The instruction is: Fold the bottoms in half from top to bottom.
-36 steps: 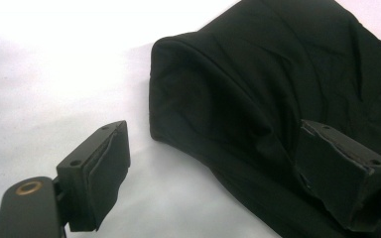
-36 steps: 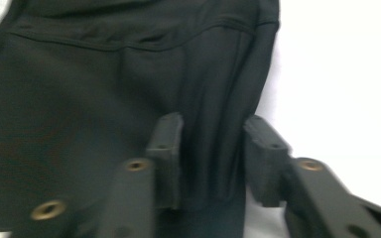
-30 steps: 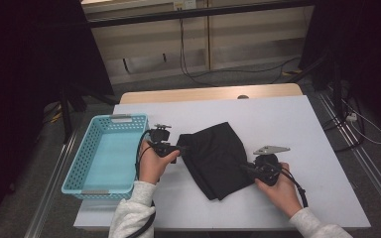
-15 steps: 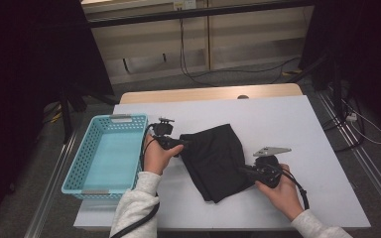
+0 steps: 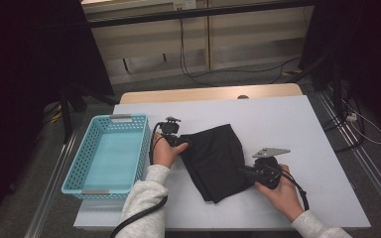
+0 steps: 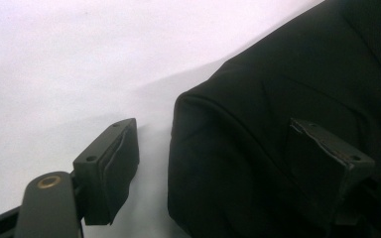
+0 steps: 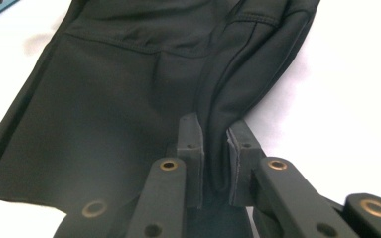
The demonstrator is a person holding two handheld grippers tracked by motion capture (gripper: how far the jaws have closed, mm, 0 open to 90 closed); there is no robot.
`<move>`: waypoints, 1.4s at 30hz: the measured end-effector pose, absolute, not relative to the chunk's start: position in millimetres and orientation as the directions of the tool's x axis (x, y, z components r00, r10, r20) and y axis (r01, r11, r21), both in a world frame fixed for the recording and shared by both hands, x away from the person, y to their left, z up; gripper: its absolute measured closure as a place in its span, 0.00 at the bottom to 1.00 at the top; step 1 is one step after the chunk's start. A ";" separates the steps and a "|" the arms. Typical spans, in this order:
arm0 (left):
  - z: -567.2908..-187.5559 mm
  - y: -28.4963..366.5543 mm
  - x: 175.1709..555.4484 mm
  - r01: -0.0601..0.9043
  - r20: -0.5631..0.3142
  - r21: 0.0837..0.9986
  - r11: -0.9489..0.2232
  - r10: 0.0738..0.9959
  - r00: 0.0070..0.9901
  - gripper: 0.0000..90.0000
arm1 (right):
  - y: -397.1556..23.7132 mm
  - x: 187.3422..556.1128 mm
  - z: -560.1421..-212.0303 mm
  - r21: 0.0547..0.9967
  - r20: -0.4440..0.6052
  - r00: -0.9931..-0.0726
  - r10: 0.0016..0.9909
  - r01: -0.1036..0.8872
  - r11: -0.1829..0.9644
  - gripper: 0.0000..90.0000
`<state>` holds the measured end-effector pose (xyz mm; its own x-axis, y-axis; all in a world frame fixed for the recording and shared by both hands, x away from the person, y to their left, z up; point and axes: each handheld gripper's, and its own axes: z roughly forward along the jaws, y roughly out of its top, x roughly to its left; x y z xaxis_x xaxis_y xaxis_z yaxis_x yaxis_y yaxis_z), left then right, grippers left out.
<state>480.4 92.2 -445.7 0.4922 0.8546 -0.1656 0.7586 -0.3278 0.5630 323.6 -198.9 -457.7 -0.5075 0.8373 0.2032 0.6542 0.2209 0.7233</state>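
- Black garment point(image 5: 217, 161), folded, lies flat on the white bench point(image 5: 278, 119), a little toward 7 o'clock of the bench's middle. Long axis runs from about 11 to 5 o'clock in the high view.
- Left gripper point(image 5: 181, 143) sits at the garment's 10 o'clock corner, held by the left hand point(image 5: 164, 152), grey sleeve point(image 5: 141, 203) trailing toward 6 o'clock.
- Left gripper view: fingers point(image 6: 110, 168) stand wide apart and have just been closing. One finger rests over bare bench, the other lies over the cloth. The garment's folded edge point(image 6: 198, 148) sits between them, but the pads do not press on it.
- Right gripper point(image 5: 245, 172) is at the garment's 4 o'clock edge, in the right hand point(image 5: 283, 193), grey three-cornered plate point(image 5: 270, 151) on top.
- Right gripper view: fingers point(image 7: 191, 144) are drawn nearly together on a raised fold of the cloth point(image 7: 228, 119); the fold is pinched between the pads. The rest of the garment spreads away toward 11 o'clock in that view.
- Light blue basket point(image 5: 87, 183) stands at 9 o'clock of the garment, just beside the left hand, apart from the cloth.
- Cable point(image 5: 139, 218) trails from the left gripper down past the sleeve.
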 end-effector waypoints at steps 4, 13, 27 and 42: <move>-446.2 88.0 479.9 0.752 -0.131 0.551 -0.361 0.853 0.505 0.21 | -198.3 323.1 -457.6 0.724 0.196 -0.507 0.839 0.652 0.224 0.88; -437.8 84.0 480.9 0.803 -0.134 0.482 -0.351 0.876 0.464 0.52 | -198.2 322.8 -458.1 0.722 0.193 -0.507 0.840 0.653 0.228 0.88; -427.3 87.0 490.0 0.885 -0.271 0.380 -0.269 0.882 0.385 0.91 | -197.9 322.3 -457.3 0.722 0.190 -0.512 0.838 0.651 0.235 0.89; -395.2 87.0 498.1 0.906 -0.294 0.334 -0.261 0.884 0.363 0.92 | -198.5 319.6 -448.2 0.749 0.178 -0.508 0.843 0.626 0.219 0.89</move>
